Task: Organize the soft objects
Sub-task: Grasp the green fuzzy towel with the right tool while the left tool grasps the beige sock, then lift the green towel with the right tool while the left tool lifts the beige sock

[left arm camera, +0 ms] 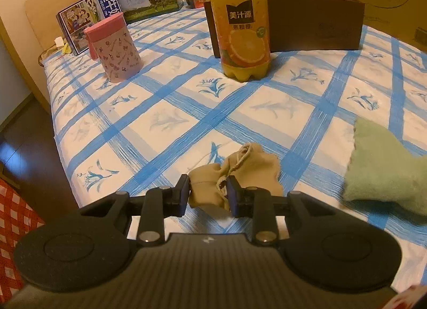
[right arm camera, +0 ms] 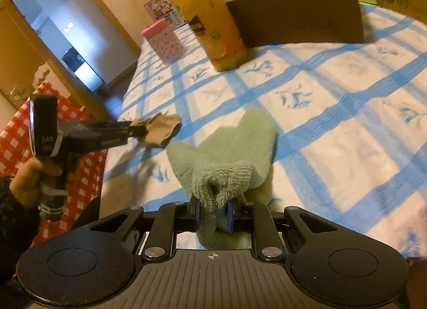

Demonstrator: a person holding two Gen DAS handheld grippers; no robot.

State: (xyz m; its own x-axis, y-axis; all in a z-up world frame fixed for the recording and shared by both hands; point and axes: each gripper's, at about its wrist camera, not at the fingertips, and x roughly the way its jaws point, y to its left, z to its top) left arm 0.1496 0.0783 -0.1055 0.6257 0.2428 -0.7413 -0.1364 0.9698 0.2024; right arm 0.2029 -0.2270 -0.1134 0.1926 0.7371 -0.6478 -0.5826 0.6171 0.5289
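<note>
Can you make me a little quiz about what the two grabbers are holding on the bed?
1. True or false: the left gripper is pinching a tan drawstring pouch.
2. What does the right gripper hold? A) a pink cup B) a fluffy green cloth C) a juice bottle
3. Fill in: the orange juice bottle stands just in front of a dark brown ____.

Key: 1 true; 2 B; 3 box.
</note>
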